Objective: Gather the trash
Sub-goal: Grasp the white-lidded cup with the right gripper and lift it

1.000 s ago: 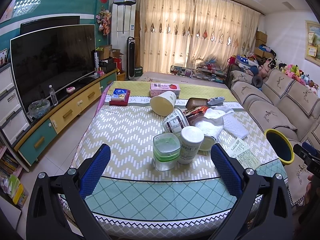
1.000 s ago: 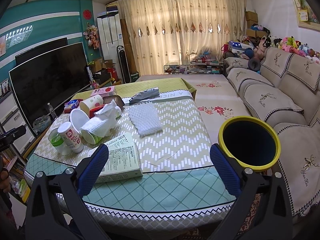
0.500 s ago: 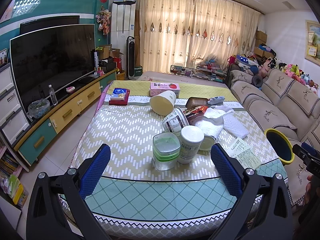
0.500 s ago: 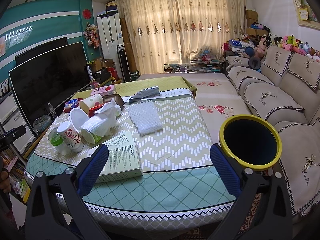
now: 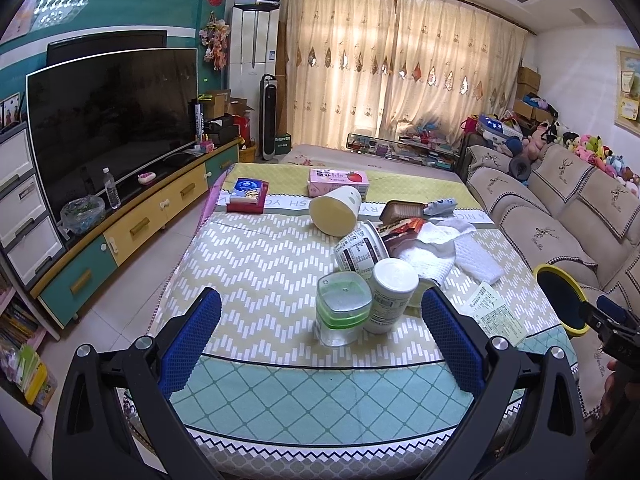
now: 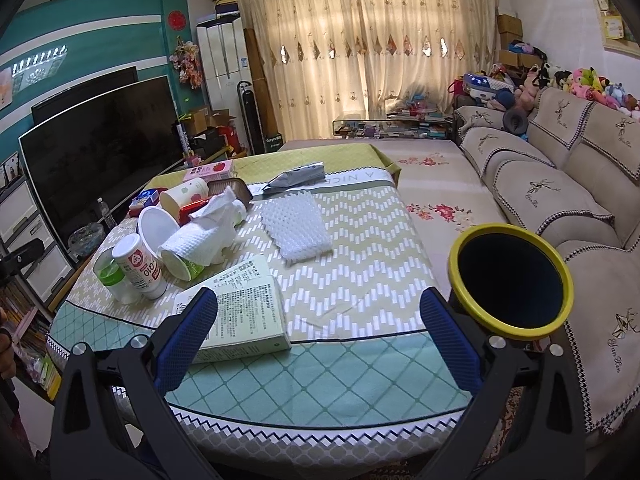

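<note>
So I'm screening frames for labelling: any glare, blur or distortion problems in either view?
Left wrist view: sharp, strong fisheye bending at the edges, backlit curtains glowing bright, faint reflections on the TV screen. Right wrist view: equally sharp, same barrel distortion with dark corners, the yellow-rimmed bin interior reads pure black.

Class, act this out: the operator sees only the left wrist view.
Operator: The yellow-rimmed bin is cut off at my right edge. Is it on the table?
Observer: No. The bin stands off the table, between its right side and the sofa.
Operator: Is the printed paper near it a flat sheet?
Observer: No. It is a thick printed box, lying flat near the table's front edge.
Operator: Are the right tongs holding anything?
Observer: No. The right tongs are open and empty, with the box beside their left finger.
</note>
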{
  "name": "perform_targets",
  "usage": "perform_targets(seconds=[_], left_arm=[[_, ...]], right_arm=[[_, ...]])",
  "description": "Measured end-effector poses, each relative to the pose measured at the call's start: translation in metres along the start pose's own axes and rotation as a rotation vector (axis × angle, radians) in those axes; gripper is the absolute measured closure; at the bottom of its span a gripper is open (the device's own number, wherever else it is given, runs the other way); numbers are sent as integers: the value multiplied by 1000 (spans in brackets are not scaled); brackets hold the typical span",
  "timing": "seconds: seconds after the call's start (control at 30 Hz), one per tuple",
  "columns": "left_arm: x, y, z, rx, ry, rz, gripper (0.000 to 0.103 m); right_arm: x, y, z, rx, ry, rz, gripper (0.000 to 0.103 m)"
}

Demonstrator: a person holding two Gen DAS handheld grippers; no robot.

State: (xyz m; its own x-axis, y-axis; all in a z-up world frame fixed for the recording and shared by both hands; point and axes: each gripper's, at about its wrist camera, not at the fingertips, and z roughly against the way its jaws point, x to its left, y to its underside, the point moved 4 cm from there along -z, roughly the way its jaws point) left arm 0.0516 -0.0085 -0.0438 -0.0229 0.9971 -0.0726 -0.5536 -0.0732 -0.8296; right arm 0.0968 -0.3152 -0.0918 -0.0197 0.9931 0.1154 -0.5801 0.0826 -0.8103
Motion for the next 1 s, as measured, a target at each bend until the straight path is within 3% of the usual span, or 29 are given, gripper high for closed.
perform_targets(seconds=[0.33,0.53,0.73,1.0], left_arm=[[25,-4,-8,4,-28,36,4],[41,-4,-17,12,-49,56,4],[55,-4,-23,2,-70,66,4],[65,-1,-34,12,-71,72,4]], right_arm=[[68,-13,-41,44,-167,112,8],[132,-13,-65,96,-301,215,36],[180,-14,-83,126,-390,286,40],[202,-16,-114,170,-403,296,47]])
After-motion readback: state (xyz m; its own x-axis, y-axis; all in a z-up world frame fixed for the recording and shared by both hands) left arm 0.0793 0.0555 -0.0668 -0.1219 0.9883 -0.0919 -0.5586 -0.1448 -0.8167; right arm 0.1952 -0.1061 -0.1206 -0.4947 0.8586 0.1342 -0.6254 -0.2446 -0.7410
